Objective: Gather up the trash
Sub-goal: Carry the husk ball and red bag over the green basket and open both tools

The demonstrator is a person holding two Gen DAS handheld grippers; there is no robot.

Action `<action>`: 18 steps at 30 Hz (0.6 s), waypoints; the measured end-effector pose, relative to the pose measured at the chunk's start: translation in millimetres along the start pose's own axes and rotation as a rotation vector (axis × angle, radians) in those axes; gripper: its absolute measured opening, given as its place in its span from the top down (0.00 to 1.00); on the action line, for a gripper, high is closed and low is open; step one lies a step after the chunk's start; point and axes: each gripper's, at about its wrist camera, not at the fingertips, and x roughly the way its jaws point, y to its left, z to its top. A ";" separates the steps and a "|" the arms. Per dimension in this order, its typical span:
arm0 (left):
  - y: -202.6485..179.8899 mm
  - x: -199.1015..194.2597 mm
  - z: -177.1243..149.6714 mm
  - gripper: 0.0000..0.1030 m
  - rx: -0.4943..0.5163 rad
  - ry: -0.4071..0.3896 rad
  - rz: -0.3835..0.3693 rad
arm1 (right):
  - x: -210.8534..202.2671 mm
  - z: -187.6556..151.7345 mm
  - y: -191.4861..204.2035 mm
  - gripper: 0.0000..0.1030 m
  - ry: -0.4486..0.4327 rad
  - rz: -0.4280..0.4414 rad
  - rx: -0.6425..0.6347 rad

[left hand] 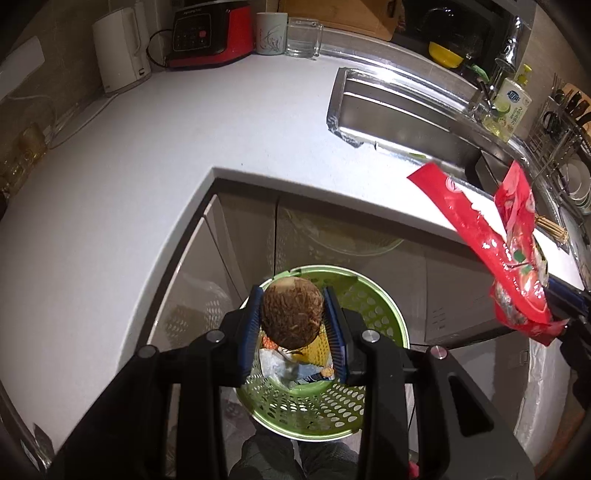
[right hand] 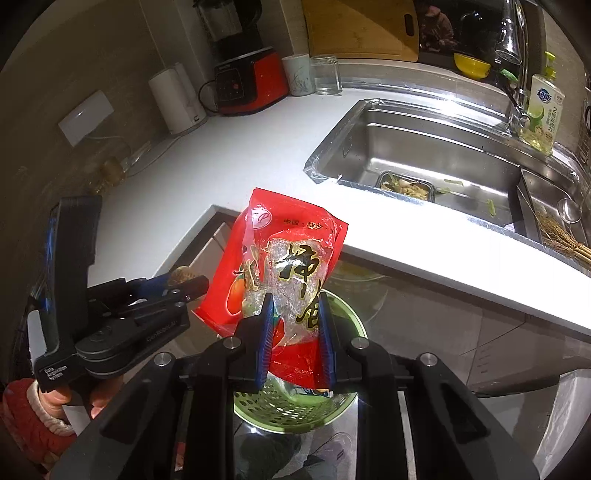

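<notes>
My left gripper (left hand: 293, 314) is shut on a brown, rough, round lump (left hand: 291, 314) and holds it above the green perforated trash basket (left hand: 376, 306) on the floor. The basket holds several wrappers (left hand: 295, 363). My right gripper (right hand: 295, 314) is shut on a crumpled red snack bag (right hand: 284, 251), held over the same basket (right hand: 291, 406). The red bag also shows at the right of the left wrist view (left hand: 517, 258). The left gripper shows at the left of the right wrist view (right hand: 184, 282), still holding the lump (right hand: 181, 274).
A white L-shaped counter (left hand: 147, 177) wraps around the basket. A steel sink (right hand: 424, 155) holds a tray of food scraps (right hand: 404, 184). At the back stand a kettle (left hand: 118, 51), a red appliance (left hand: 210, 33), a mug (left hand: 271, 33) and a glass (left hand: 303, 37). A dish soap bottle (right hand: 543, 110) stands by the tap.
</notes>
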 end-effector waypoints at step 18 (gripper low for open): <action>-15.6 96.8 -68.2 0.61 -0.095 0.201 0.057 | 27.8 -30.4 -17.9 0.78 0.158 0.058 -0.063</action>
